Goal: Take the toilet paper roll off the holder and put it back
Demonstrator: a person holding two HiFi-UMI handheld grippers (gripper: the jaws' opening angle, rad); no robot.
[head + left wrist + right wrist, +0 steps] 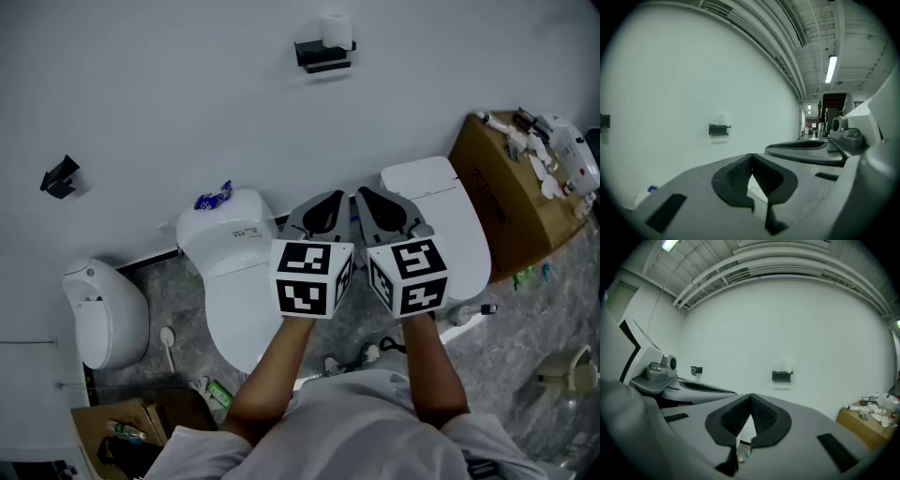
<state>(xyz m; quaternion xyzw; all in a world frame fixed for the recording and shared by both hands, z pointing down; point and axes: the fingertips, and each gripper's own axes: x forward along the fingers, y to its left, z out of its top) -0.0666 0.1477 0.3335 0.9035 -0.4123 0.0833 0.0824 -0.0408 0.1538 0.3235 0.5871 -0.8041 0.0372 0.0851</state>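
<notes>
A white toilet paper roll [336, 30] stands on a black wall holder [323, 54], high on the pale wall. Both grippers hang side by side well short of it, pointing at the wall. My left gripper [334, 196] is shut with nothing in it, its tips meeting at a point [752, 155]. My right gripper [362, 192] is shut and empty too [750, 396]. The left gripper view shows the holder [718, 129] far off to the left with the roll [723, 118] faint above it. In the right gripper view the holder [782, 376] and roll [786, 365] lie ahead, slightly right.
Below the grippers stand two white toilets [230, 272] [441, 216], with a blue packet [214, 196] on the left one's tank. A white fixture [103, 314] sits at the far left. A cardboard box [511, 187] with clutter is at the right, and a small black fitting [59, 176] on the wall.
</notes>
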